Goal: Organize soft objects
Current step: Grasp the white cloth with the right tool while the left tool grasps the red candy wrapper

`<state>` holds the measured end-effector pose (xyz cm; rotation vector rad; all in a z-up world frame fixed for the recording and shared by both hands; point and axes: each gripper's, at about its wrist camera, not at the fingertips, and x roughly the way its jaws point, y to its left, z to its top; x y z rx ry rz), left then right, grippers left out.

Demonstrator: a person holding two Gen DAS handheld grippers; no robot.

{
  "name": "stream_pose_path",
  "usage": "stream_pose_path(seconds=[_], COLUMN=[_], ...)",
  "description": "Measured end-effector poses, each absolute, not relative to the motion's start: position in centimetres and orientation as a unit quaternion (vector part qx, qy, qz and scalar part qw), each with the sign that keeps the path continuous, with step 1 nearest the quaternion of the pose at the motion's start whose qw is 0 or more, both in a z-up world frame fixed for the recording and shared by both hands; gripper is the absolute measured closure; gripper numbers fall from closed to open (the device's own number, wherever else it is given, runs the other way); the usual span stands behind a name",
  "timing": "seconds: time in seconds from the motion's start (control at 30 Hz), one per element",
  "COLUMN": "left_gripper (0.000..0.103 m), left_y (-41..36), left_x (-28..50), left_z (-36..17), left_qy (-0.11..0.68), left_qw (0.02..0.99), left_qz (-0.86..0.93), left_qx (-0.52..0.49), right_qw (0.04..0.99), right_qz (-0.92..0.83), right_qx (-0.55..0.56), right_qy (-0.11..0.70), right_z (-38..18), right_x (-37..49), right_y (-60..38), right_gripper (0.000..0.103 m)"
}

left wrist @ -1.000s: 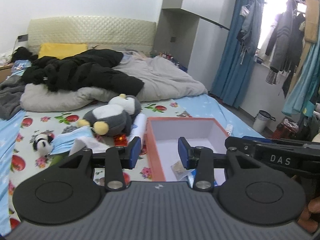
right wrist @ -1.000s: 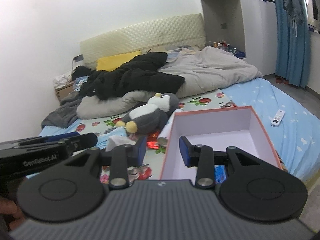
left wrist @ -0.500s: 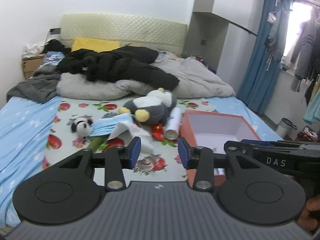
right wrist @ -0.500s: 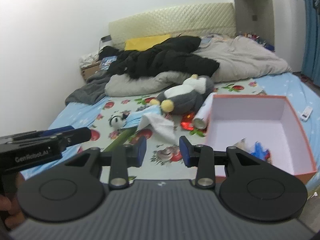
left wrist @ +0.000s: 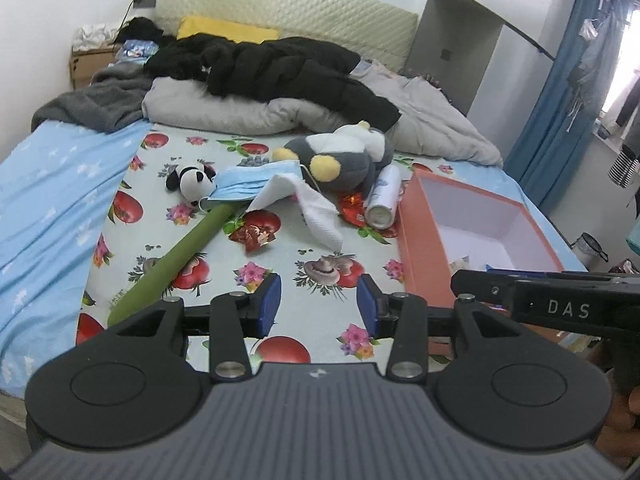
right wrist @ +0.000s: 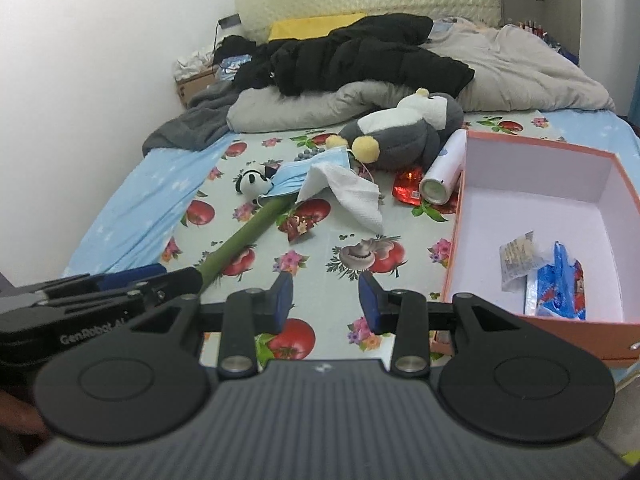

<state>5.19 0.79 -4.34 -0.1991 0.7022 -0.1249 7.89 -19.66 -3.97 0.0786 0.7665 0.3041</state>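
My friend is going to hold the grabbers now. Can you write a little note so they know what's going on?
Left gripper: open, holding nothing, above the flowered sheet.
Right gripper: open, holding nothing, beside the orange box.
In the box: a blue packet and a small clear wrapper.
On the sheet, outside the box: penguin plush, small panda plush, blue face mask, white tissue, long green stick, white can, red foil wrappers.
Done: only those two packets are boxed.
Left: the soft toys, mask and tissue are not yet sorted.
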Motion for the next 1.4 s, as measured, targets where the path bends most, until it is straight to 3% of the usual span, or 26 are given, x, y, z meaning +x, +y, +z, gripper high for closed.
stream_pose_path(seconds=[0.77,1.0,1.2,1.4], left_gripper=[0.047,0.037,0.037,0.030], left_y=[5.0,4.7,5.1,4.6], left_x=[27.2,30.8,32.7,33.8], left_z=[-18.9,-22.2,-23.3,-24.5], left_qy=[0.445,0.443,0.434,0.419], left_qw=[0.888,0.893,0.897,0.903], left_qz=[-0.037,-0.039,-0.067,-0.096], left_qx=[-0.108,-0.066,-0.052,-0.010], right_qw=[0.874,0.865,0.840,0.854], right_qz=[0.134,0.124,0.150,0.150], right_qx=[0.046,0.048,0.077,0.021], right_qy=[0.465,0.485,0.516,0.498], right_z=[-13.6,-16.5,-18.0,-19.1], right_x=[27.3,32.1,34.8,35.8], right_y=[-17.7,-16.7,-16.2,-14.5], right_gripper=[0.064,0.064,0.064,0.064])
